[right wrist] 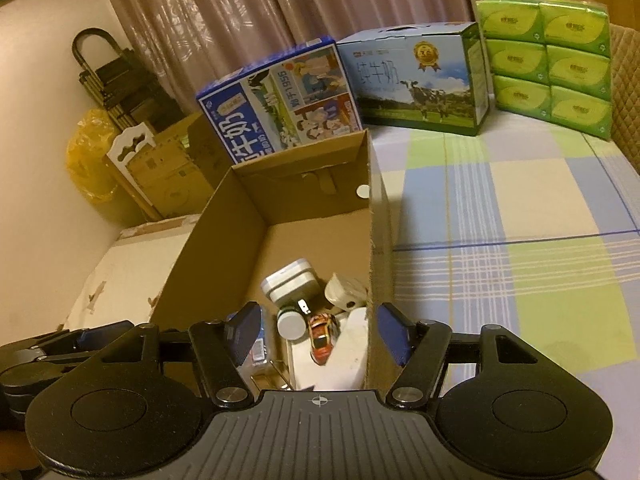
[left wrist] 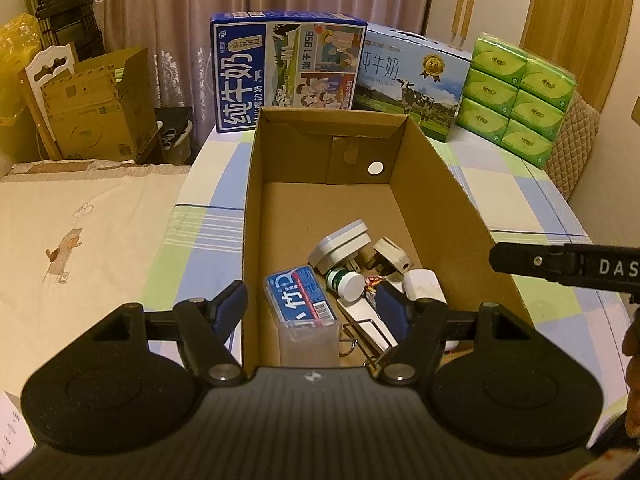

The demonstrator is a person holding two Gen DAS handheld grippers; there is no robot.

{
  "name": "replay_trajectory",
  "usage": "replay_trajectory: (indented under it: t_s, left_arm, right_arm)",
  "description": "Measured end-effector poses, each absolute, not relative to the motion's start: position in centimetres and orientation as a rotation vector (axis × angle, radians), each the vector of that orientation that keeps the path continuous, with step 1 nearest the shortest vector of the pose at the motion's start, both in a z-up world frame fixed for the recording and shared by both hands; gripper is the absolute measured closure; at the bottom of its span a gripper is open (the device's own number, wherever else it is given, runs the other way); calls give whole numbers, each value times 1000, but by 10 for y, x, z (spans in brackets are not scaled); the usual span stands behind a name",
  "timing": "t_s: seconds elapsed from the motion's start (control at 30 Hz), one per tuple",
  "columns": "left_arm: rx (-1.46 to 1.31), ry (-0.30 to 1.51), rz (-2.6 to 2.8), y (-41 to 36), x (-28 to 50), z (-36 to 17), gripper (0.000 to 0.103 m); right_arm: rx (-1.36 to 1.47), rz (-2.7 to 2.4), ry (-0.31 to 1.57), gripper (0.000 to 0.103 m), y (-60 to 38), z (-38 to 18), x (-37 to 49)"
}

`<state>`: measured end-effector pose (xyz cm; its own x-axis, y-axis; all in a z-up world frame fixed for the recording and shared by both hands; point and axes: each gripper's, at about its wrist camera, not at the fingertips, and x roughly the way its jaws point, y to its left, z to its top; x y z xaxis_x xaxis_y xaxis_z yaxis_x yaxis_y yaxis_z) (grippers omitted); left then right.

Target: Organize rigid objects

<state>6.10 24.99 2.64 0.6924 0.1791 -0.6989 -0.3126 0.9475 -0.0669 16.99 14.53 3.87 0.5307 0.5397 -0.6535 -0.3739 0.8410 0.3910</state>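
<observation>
The cardboard box (left wrist: pixel 360 152) sits open-topped on the checked bedspread (left wrist: pixel 520 192), its far end just short of 2 milk cartons at the bed's far edge: a dark blue one (left wrist: pixel 280 68) and a paler one with a cow (left wrist: pixel 416 80). A 6-pack of green tissues (left wrist: pixel 516 96) stands at the far right corner.

All the small things lie bunched at the near end of the box floor. A clear case with a blue label (left wrist: pixel 302 304) lies toward the near left wall. Beside it is a green bottle with a white cap (left wrist: pixel 346 282), tipped on its side. Behind these rest a white plug adapter (left wrist: pixel 344 246) and a second rounded plug (left wrist: pixel 394 260), close together near the right wall. A white cube charger (left wrist: pixel 424 286) lies in the near right corner. The right wrist view also shows a small red toy car (right wrist: pixel 321 332) lying on a white flat piece (right wrist: pixel 344 356) (whatever that piece is, I cannot tell).

The left gripper (left wrist: pixel 312 304) hangs over the near end of the box, jaws spread wide and holding nothing, its left finger outside the left wall. The right gripper (right wrist: pixel 318 330) is also spread wide and empty, straddling the box's right wall
</observation>
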Motion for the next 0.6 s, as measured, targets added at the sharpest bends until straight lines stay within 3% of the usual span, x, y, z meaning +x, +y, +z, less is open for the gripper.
replay_trajectory:
  t_s: [0.5, 0.6]
  left_arm:
    - [-193, 715, 284, 225, 17, 45, 13]
    - [-185, 704, 278, 217, 8, 46, 9]
  right_arm:
    - [105, 517, 815, 41, 130, 59, 116]
    - [84, 512, 812, 33, 128, 60, 106]
